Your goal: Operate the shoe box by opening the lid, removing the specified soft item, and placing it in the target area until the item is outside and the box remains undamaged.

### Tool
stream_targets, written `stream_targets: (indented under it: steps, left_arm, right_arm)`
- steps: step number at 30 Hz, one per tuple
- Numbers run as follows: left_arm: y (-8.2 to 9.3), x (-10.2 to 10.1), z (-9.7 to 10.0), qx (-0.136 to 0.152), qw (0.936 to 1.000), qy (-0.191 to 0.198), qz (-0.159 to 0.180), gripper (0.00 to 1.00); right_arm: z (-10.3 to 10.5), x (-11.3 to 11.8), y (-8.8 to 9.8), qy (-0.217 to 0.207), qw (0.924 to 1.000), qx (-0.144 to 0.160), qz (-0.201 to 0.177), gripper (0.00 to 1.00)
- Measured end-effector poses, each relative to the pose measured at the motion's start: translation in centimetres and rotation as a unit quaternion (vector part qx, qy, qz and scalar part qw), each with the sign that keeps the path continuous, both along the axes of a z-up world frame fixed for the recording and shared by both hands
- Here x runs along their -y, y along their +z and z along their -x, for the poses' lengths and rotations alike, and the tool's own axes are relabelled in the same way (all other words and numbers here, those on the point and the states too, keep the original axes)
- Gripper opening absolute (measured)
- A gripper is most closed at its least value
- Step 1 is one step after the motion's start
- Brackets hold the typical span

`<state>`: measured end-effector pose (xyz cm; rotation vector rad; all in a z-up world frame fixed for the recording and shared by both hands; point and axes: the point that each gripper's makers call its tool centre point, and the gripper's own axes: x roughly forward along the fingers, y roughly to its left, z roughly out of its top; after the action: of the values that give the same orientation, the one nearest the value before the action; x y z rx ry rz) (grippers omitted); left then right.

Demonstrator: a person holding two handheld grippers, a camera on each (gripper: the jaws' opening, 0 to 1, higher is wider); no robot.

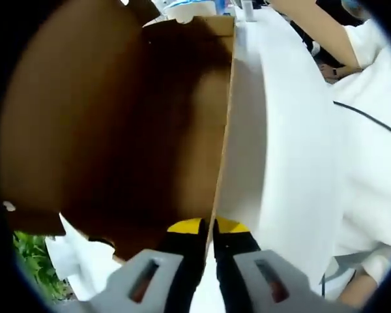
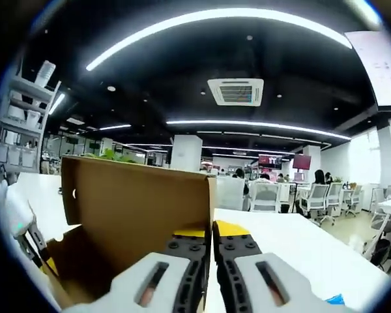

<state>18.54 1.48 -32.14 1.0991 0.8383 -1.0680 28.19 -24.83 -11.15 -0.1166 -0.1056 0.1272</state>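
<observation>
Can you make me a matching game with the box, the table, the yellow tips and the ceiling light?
Things:
1. cardboard box lid
2. table
3. yellow tips of the right gripper
4. ceiling light

Descriptions:
A. white and flat
B. brown, standing up open
C. long, curved and glowing
D. pressed on the box's edge

Pairs: 1-B, 2-A, 3-D, 4-C

The left gripper pinches that lid's edge too.
</observation>
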Motion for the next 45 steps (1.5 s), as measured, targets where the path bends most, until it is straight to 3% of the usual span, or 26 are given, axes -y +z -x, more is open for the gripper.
stream_targets:
  steps: [14, 19, 21, 28, 30, 34, 40, 45]
  left_arm:
    - [0.1, -0.1, -0.2, 0.006, 1.0, 0.002, 0.002, 0.06]
    - [0.1, 0.0, 0.0, 0.001, 1.0, -0.008, 0.005, 0.06]
    - [0.1, 0.0, -0.1, 0.001, 1.0, -0.005, 0.009, 0.06]
    - [0.1, 0.1, -0.4, 0.007, 0.9997, -0.016, 0.017, 0.08]
    - [0.1, 0.1, -0.4, 0.018, 0.9996, -0.012, 0.018, 0.09]
    - [0.6, 0.6, -0.7, 0.034, 0.9976, -0.011, 0.059, 0.15]
    - [0.7, 0.5, -0.9, 0.041, 0.9969, -0.005, 0.068, 0.15]
    - [0.7, 0.5, -1.8, 0.058, 0.9959, 0.002, 0.069, 0.13]
  right_arm:
    - [1.3, 0.0, -0.2, -0.009, 0.9996, 0.015, 0.021, 0.0]
    - [2.1, 0.1, -0.6, -0.019, 0.9992, 0.027, 0.021, 0.0]
    - [2.3, 0.1, -0.5, -0.01, 0.9994, 0.034, 0.003, 0.0]
    - [2.6, 0.3, -0.9, -0.019, 0.9992, 0.03, 0.019, 0.0]
    - [2.7, 0.3, -1.0, -0.021, 0.9991, 0.034, 0.018, 0.0]
    - [3.0, 0.3, -1.5, -0.027, 0.9986, 0.042, 0.017, 0.0]
    - [3.6, -0.4, -0.3, -0.02, 0.9957, 0.085, 0.03, 0.0]
    - [3.4, -0.2, -0.4, -0.017, 0.9963, 0.081, 0.024, 0.0]
